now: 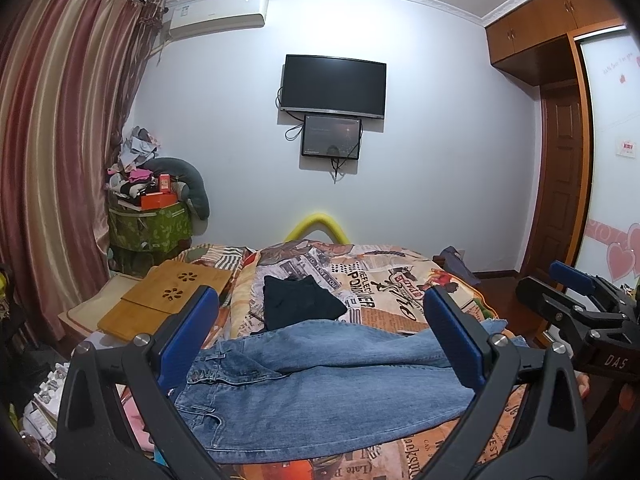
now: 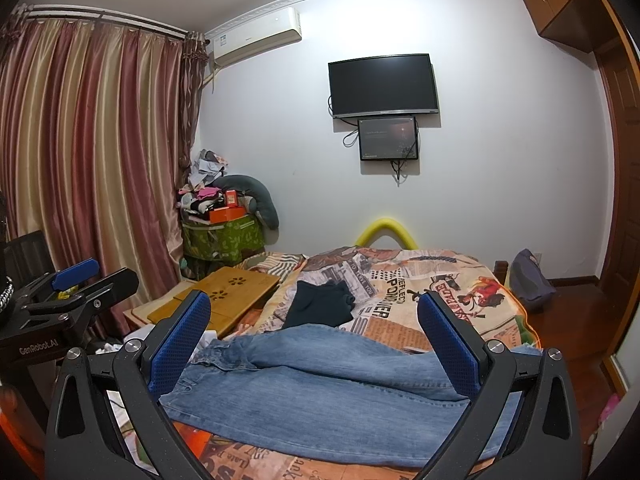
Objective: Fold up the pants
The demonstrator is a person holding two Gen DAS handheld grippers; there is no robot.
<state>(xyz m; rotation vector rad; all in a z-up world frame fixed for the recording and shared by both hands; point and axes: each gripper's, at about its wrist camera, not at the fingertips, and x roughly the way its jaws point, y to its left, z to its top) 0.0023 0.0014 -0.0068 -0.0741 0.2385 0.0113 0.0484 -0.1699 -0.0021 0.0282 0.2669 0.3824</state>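
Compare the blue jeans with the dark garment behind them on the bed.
The blue jeans are light faded denim; the dark garment looks black or navy. The jeans lie spread at full length across the bed's near edge, waistband to the left; the dark garment is already folded into a compact shape. The jeans cover much more of the printed bedspread than the dark garment does. Both rest flat on the bedspread, with neither pair of tongs touching them.

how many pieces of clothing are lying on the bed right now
2. Faded blue denim jeans spread across the near edge of the patterned bedspread, and a folded dark navy garment just beyond them toward the middle. Others may be hidden outside the view.
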